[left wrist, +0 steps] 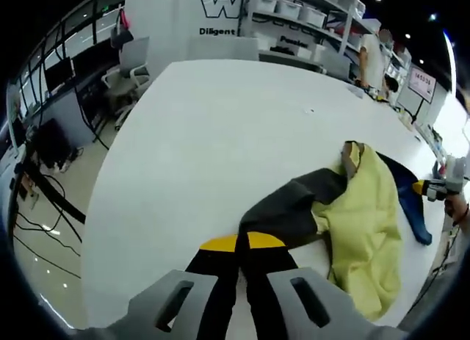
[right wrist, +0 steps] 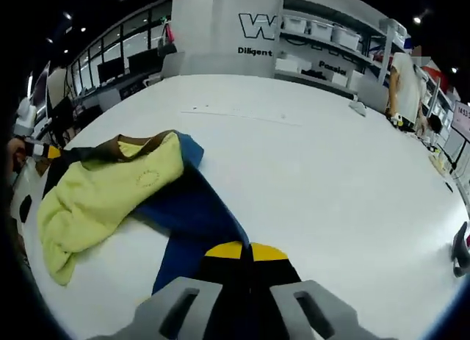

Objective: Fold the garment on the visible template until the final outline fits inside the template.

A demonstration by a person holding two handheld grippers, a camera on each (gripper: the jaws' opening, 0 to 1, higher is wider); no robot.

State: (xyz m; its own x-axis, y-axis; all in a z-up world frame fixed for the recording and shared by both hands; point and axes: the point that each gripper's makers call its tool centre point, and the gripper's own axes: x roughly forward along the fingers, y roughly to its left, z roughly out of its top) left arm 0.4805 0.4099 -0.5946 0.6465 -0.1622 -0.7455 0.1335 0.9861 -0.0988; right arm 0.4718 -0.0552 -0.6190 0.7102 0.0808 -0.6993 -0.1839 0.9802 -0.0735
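Nearest you, the left claw (left wrist: 239,299) is pinching a dark sleeve end with a yellow cuff (left wrist: 242,242); its jaws stand close, with fabric running down between them. The right claw (right wrist: 239,303) is doing the same on the blue sleeve (right wrist: 192,221), whose yellow cuff sits just above the jaws. You probably hold each sleeve tip so the garment (right wrist: 110,186) can be spread or its arms drawn inward for the fold.

Further out, the body lies crumpled on the white tabletop (left wrist: 220,134), yellow lining up, a dark sleeve on one side and a blue one on the other, collar bunched. No template outline is readable on the tabletop, so I can't judge the fit. The fold looks barely begun.

Beyond that are shelving with bins (right wrist: 323,31), office chairs (left wrist: 128,64), and a person (right wrist: 407,83) standing by the tabletop's far edge.
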